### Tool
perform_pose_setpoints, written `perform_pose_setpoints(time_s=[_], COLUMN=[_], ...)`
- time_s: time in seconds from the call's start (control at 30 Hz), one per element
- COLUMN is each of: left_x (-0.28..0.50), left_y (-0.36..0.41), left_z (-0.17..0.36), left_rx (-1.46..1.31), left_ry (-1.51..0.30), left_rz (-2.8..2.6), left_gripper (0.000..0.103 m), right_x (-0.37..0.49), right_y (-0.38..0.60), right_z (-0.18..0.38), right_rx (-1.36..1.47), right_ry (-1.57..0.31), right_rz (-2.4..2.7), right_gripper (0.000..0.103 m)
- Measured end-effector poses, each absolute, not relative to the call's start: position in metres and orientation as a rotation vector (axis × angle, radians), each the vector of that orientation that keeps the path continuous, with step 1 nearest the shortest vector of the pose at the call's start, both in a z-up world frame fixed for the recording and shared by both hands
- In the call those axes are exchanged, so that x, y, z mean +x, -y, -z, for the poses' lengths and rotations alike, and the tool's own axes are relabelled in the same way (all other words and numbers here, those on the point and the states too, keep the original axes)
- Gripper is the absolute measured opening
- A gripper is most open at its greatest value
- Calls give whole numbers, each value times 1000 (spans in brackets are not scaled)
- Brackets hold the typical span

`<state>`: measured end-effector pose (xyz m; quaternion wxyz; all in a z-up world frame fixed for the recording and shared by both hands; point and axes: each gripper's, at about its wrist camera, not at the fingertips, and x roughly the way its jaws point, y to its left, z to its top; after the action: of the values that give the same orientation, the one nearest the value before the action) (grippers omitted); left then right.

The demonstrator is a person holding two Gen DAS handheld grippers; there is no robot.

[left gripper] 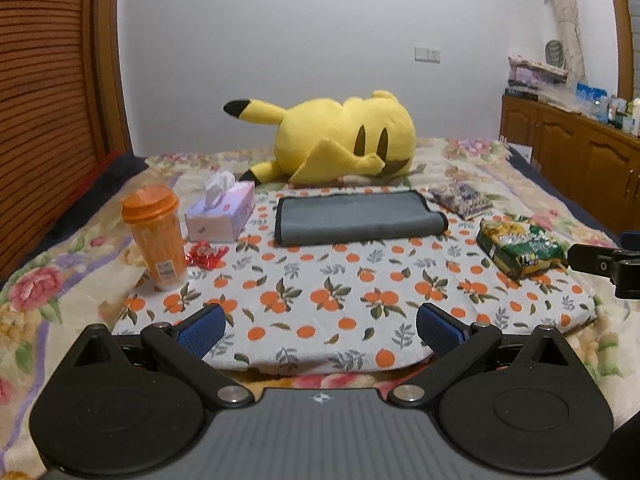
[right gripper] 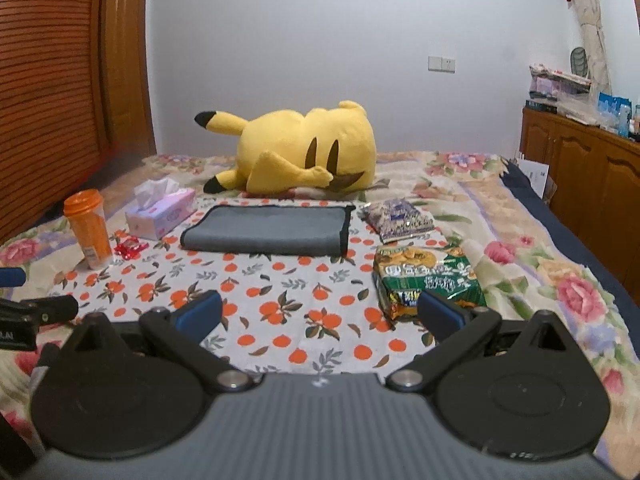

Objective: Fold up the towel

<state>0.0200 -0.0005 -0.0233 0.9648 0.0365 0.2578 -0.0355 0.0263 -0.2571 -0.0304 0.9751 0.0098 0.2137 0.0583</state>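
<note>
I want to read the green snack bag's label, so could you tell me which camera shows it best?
The right wrist view: the green snack bag lies close and large there. In the left wrist view it sits far right, smaller and distorted.

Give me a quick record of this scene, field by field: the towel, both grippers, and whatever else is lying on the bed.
towel: gray towel, folded flat on the orange-print cloth, untouched
left gripper: open, empty, short of the towel
right gripper: open, empty, short of the towel
left of towel: tissue box, orange bottle, red wrapper
right of towel: purple snack packet, green snack bag
behind towel: yellow Pikachu plush, lying on its side
surface: floral blanket
</note>
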Motion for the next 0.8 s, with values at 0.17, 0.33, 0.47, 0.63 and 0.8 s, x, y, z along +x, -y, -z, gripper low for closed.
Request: perform_pose_setpoints(time_s=[0.17, 0.33, 0.47, 0.63, 0.8], left_x=[16, 14, 11, 9, 6], left_y=[2, 1, 1, 1, 1], left_z=[21, 19, 17, 15, 14], left_rx=[84, 82, 78, 83, 82], left_ry=[-490, -468, -448, -423, -405], left_rz=[74, 76, 75, 80, 85], left_gripper=[103, 103, 103, 103, 103], right_x=[25, 24, 21, 18, 16], right_y=[258, 260, 261, 262, 262], right_z=[29, 28, 27, 26, 24], right_rx=[20, 24, 26, 26, 28], right_ry=[-409, -395, -381, -362, -347], right_rz=[-113, -108, -106, -105, -103], right_gripper=[103, 103, 103, 103, 103])
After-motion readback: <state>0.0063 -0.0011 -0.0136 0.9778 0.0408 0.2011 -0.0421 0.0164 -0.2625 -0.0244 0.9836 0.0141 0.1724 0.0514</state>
